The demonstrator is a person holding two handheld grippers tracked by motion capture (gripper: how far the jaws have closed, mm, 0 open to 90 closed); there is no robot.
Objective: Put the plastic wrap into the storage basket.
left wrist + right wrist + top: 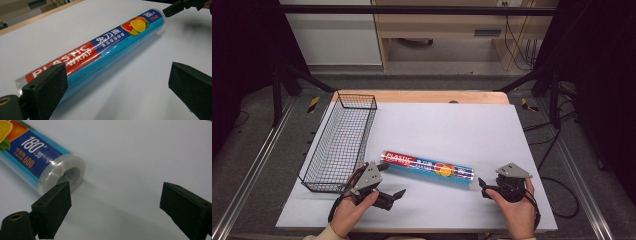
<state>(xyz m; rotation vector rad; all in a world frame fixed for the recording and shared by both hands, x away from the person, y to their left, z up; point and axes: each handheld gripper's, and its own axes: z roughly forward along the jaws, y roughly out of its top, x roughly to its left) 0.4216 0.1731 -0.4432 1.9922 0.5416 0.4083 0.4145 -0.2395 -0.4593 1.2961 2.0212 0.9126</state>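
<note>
Left tool (393, 181) and right tool (482, 187) both gaping, gripping nothing. Plastic wrap roll (428, 169) lying mid-bench (452, 125), right of wire basket (343, 140). Probably light, stiff, slick-skinned, prone to rolling; best pinched across each end. Printed label read from left gripper view, hollow core end (71, 176) from right gripper view.

The plastic wrap roll (428, 170) wears a glossy printed film that catches the light; its end cap looks like clear, slick plastic. At ten o'clock from it the basket (343, 145) is thin dark wire mesh. The table (452, 130) top is smooth, matt pale sheet over a wood edge.
</note>
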